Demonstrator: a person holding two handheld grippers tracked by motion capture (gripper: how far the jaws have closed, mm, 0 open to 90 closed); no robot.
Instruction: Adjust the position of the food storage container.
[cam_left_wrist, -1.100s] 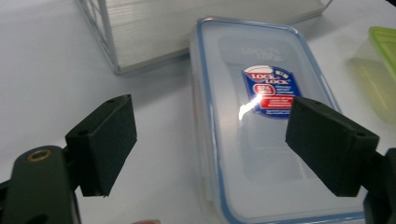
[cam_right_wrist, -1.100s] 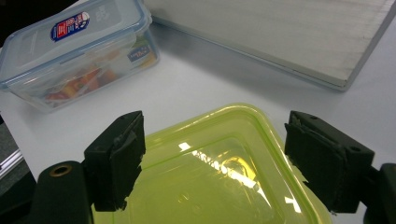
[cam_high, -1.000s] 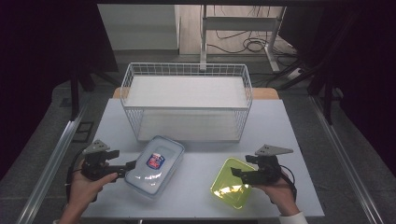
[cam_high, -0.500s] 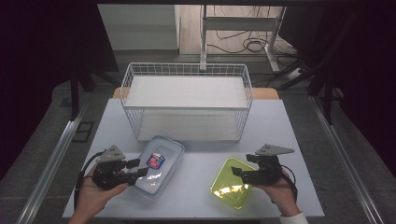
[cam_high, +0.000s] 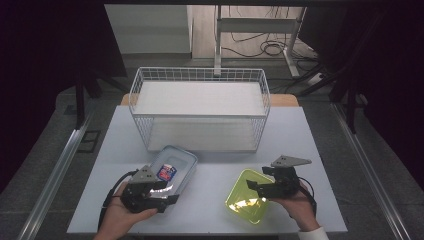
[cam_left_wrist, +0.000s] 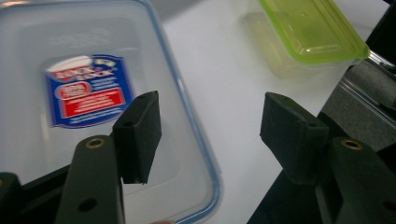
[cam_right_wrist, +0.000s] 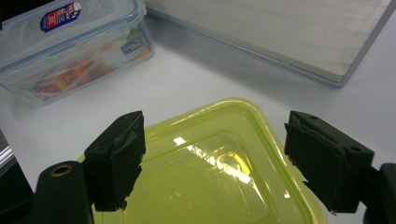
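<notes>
A clear lidded container (cam_high: 172, 167) with a blue rim and a red-and-blue label lies at the table's front left, with food showing through its side (cam_right_wrist: 70, 42). My left gripper (cam_high: 169, 191) hovers at its near end. Its jaws have just been opening, and in the left gripper view (cam_left_wrist: 215, 135) one pad hangs over the lid and the other over bare table, the rim running between them untouched. A green lidded container (cam_high: 248, 202) sits at the front right. My right gripper (cam_high: 252, 189) stands open over its lid (cam_right_wrist: 210, 182), pads wide apart.
A white wire basket (cam_high: 200, 132) with a pale board in its bottom stands at the back middle of the table (cam_high: 215, 165). A gap of bare tabletop separates the two containers. Metal rails run along both sides on the floor.
My left gripper moved to the right, from beside the clear container to over its near end, and its jaws narrowed, then widened. The right gripper and both containers stayed put.
</notes>
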